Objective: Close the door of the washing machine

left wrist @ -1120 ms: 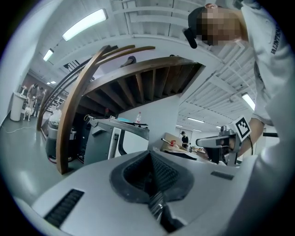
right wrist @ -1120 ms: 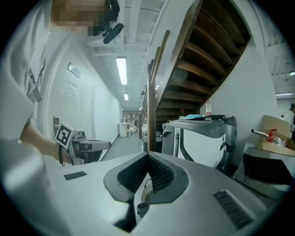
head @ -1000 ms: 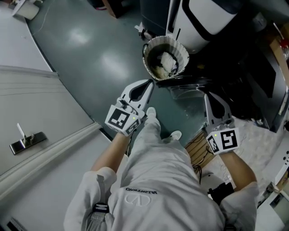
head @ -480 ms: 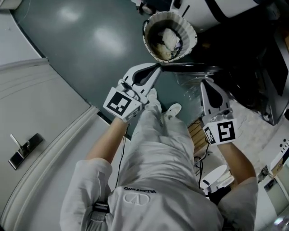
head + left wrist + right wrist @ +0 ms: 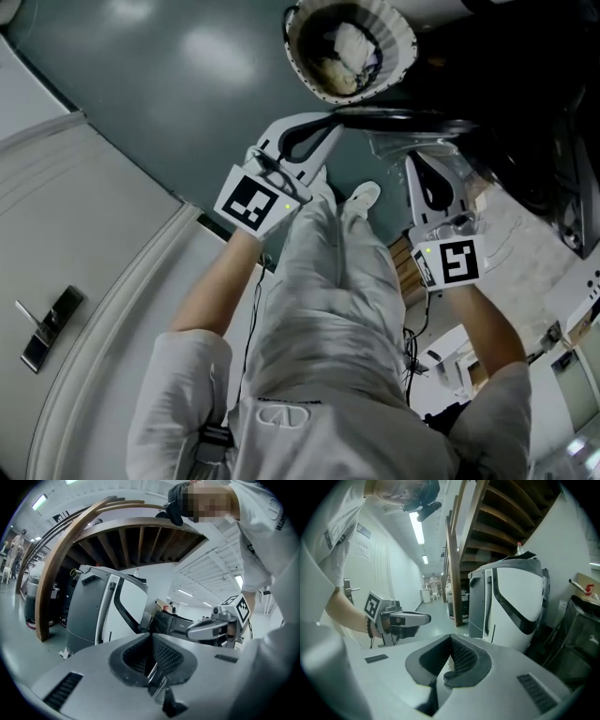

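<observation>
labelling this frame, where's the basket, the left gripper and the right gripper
basket (image 5: 405, 52), head view, on the right side of its white pleated rim
left gripper (image 5: 330, 125), head view, at its closed tips
right gripper (image 5: 412, 161), head view, at its closed tips

The head view has even, muted light. Ceiling lamps glare as pale patches on the floor (image 5: 187, 84), and the upper right sinks into black. The gripper views bow hard toward dark round edges. Strip lights (image 5: 417, 527) blow out white, and the left gripper (image 5: 151, 637) looks soft up close.
</observation>
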